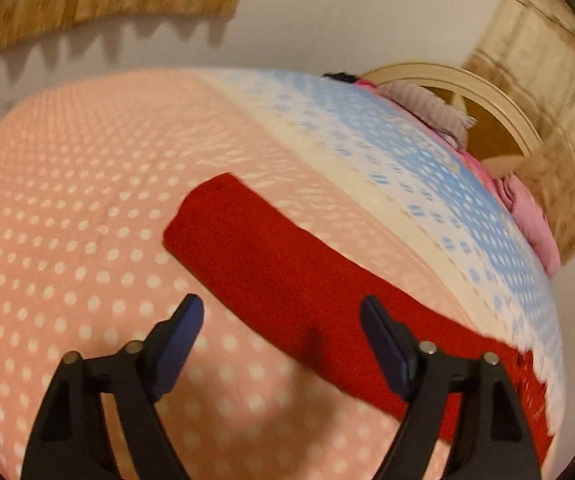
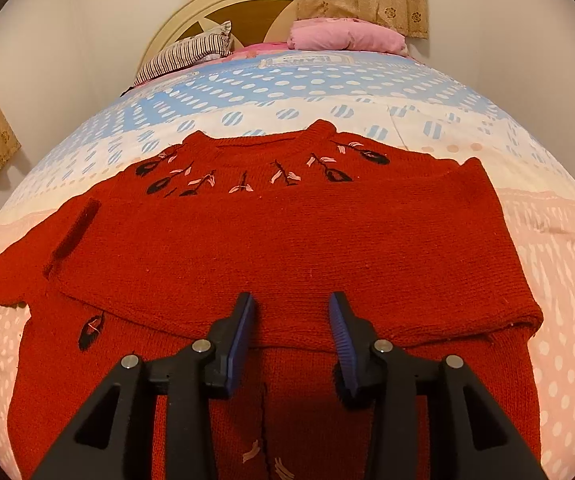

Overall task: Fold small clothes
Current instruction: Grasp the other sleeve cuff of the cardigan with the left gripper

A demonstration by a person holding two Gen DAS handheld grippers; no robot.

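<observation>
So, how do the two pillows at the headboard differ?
The striped pillow is white with thin dark stripes, while the pink pillow is plain. The striped pillow leans tilted against the headboard; the pink pillow lies flat. Both sit at the far end of the bed.

The left gripper (image 1: 281, 314) tilts downward with its two black fingers (image 1: 183, 332) spread wide; the blue pads face each other across an empty gap, pressing on nothing. The right gripper (image 2: 291, 312) also tilts downward, its fingers (image 2: 239, 332) set closer together and roughly parallel, with a clear gap between the ribbed blue pads and nothing clamped between them. No hand or sleeve shows behind either one.
</observation>
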